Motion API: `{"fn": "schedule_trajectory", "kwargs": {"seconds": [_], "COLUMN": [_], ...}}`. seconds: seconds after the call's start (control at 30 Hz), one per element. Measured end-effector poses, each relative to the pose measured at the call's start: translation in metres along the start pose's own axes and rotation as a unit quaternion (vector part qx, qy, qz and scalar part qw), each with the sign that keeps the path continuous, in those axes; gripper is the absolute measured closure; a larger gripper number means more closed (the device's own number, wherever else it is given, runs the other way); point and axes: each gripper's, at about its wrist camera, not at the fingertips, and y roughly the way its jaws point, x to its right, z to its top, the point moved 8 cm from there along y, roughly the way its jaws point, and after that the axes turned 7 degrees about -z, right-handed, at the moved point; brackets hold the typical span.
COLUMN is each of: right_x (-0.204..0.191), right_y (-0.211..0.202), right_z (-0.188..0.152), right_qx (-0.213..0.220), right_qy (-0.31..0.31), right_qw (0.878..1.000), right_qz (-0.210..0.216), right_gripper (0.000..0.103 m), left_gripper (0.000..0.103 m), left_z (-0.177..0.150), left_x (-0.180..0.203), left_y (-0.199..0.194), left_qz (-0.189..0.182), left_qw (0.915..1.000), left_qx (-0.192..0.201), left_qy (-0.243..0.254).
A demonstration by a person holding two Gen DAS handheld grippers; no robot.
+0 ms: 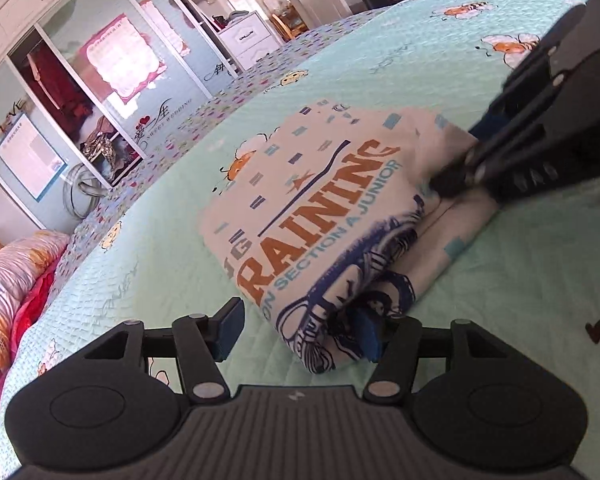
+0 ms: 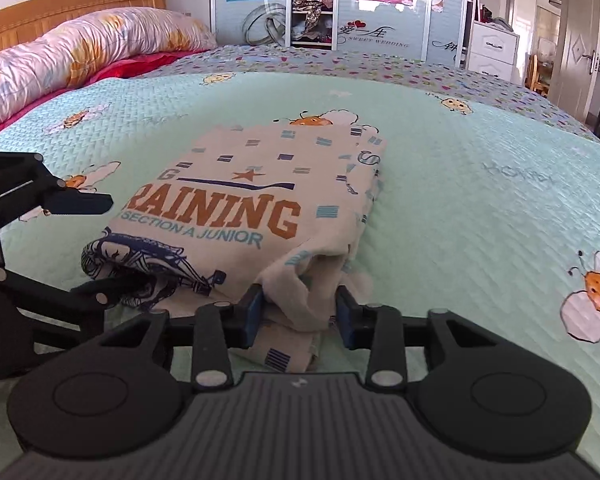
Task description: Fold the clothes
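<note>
A folded white shirt (image 1: 320, 208) (image 2: 260, 208) with orange "TRAINING" lettering lies on the mint-green bedspread (image 1: 140, 248) (image 2: 480, 208). My left gripper (image 1: 300, 332) (image 2: 100, 248) is open at the shirt's near blue-printed corner. Its right pad touches the cloth, while its left pad stands clear of it. My right gripper (image 2: 300, 320) (image 1: 456, 172) is shut on a bunched fold at the shirt's other near corner, with cloth filling the gap between its blue pads. In the left wrist view it reaches in from the right.
A rolled pink and orange quilt (image 2: 80, 52) (image 1: 8, 280) lies against the wooden headboard (image 2: 68, 4). Beyond the bed stand a mirrored wardrobe (image 2: 340, 8) (image 1: 100, 80), a white drawer unit (image 2: 492, 48) and a door (image 2: 580, 40).
</note>
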Motion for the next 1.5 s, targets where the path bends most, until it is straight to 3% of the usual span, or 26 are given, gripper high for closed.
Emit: {"fn": "schedule_trajectory", "kwargs": {"seconds": [0.03,0.07,0.13,0.27,0.3,0.43,0.5,0.57,0.63,0.73,0.83,0.9,0.97,1.03,1.07,1.17,1.27,1.33,1.4,1.5], "right_x": [0.001,0.003,0.005,0.009,0.008,0.012,0.016,0.019,0.027,0.044,0.044,0.035,0.020,0.016,0.023,0.042,0.029,0.013,-0.002,0.001], "right_y": [-0.002,-0.006,-0.024,-0.056,-0.049,-0.010,-0.019,-0.037,-0.055,-0.074,-0.073,-0.064,-0.048,-0.022,-0.011,-0.010,-0.042,-0.052,-0.049,-0.016], "right_z": [0.001,0.003,0.008,0.017,0.011,-0.022,-0.020,-0.014,-0.008,0.005,0.020,0.028,0.028,0.015,0.005,-0.010,0.008,0.023,0.034,0.027], "right_qx": [0.002,0.005,0.013,0.019,0.004,-0.059,-0.050,-0.037,-0.013,0.016,0.037,0.042,0.031,-0.004,-0.020,-0.028,0.025,0.053,0.062,0.018], "right_qy": [0.010,0.020,0.047,0.088,0.091,0.121,0.156,0.169,0.169,0.189,0.208,0.205,0.198,0.173,0.164,0.179,0.153,0.144,0.138,0.152], "right_qw": [1.000,1.000,0.999,0.995,0.995,0.990,0.985,0.983,0.985,0.982,0.976,0.976,0.976,0.982,0.986,0.983,0.988,0.988,0.986,0.985], "right_qz": [0.003,0.008,0.023,0.050,0.052,0.048,0.059,0.058,0.042,0.026,0.044,0.060,0.091,0.071,0.039,0.002,0.007,0.034,0.067,0.074], "right_gripper": [0.092,0.093,0.094,0.094,0.093,0.093,0.084,0.044,0.035,0.035,0.036,0.039,0.049,0.057,0.064,0.065,0.064,0.064,0.062,0.061], "left_gripper": [0.080,0.088,0.093,0.093,0.089,0.090,0.088,0.082,0.073,0.069,0.061,0.061,0.061,0.061,0.061,0.062,0.059,0.051,0.050,0.049], "left_z": [0.000,0.000,0.000,-0.006,-0.012,-0.023,-0.020,-0.019,-0.015,-0.001,0.014,0.013,0.003,-0.013,-0.017,-0.016,0.007,0.023,0.026,0.006], "left_x": [-0.002,-0.005,-0.013,-0.014,-0.006,0.009,0.006,0.001,-0.005,-0.010,-0.008,-0.002,0.005,0.008,0.006,-0.001,0.001,0.009,0.021,0.027], "left_y": [-0.004,-0.009,-0.020,-0.033,-0.026,-0.009,-0.019,-0.031,-0.044,-0.056,-0.054,-0.035,-0.014,-0.001,-0.004,-0.024,-0.042,-0.038,-0.019,0.007], "left_qz": [-0.004,-0.006,-0.010,-0.029,-0.033,-0.027,-0.036,-0.037,-0.033,-0.051,-0.074,-0.096,-0.123,-0.133,-0.132,-0.130,-0.146,-0.151,-0.162,-0.170], "left_qw": [1.0000,1.0000,0.9998,0.9995,0.9993,0.9982,0.9983,0.9984,0.9990,0.9981,0.9955,0.9943,0.9923,0.9911,0.9913,0.9913,0.9874,0.9860,0.9852,0.9851], "left_qx": [0.001,0.003,0.012,0.007,-0.005,-0.032,-0.031,-0.024,-0.006,0.029,0.058,0.045,0.017,-0.005,-0.001,0.009,0.057,0.070,0.053,0.006], "left_qy": [-0.003,-0.005,-0.012,0.002,0.016,0.043,0.033,0.034,0.031,0.018,0.014,0.007,0.001,-0.004,-0.010,-0.020,-0.022,-0.016,-0.009,-0.021]}}
